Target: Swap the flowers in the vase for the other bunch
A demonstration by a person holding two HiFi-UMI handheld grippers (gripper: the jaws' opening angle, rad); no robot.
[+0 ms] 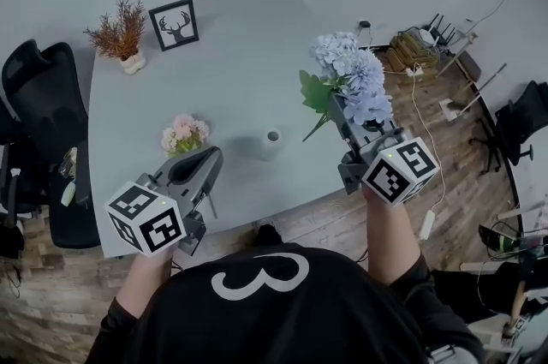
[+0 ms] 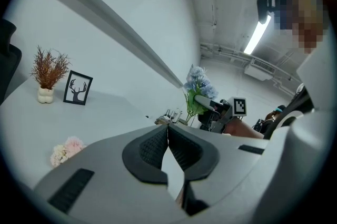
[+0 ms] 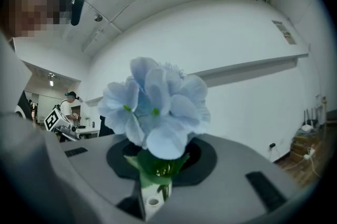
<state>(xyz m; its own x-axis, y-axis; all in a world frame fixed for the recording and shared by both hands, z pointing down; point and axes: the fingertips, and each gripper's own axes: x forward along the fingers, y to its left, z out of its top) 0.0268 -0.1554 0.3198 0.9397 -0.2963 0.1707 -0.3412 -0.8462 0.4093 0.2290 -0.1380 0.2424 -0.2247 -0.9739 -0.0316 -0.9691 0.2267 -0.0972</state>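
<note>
My right claw is clenched on the green stem of the blue flowers; the jaws stand only a little apart, with the stem pinched between the pads and the blooms rising just ahead of them. In the head view it hangs in the air over the table's right edge, pointing away from me and roughly level; blooms and leaves are clear of the surface.

My left claw is closed, pads meeting with nothing in them; it sits over the near edge of the table, toward the left corner.

Open grey surface runs between the two claws and across the middle to the far edge. A dried red plant in a white pot and a framed deer picture stand together by the far left corner. A black chair sits off the left edge; wooden floor with cables lies past the right edge.

The white vase stands upright close to the near edge, about midway along it and between the claws; it is down-left of the right claw and well apart from the held flowers. The pink bunch lies on the table left of the vase, near it but not touching, just ahead of the left claw.
</note>
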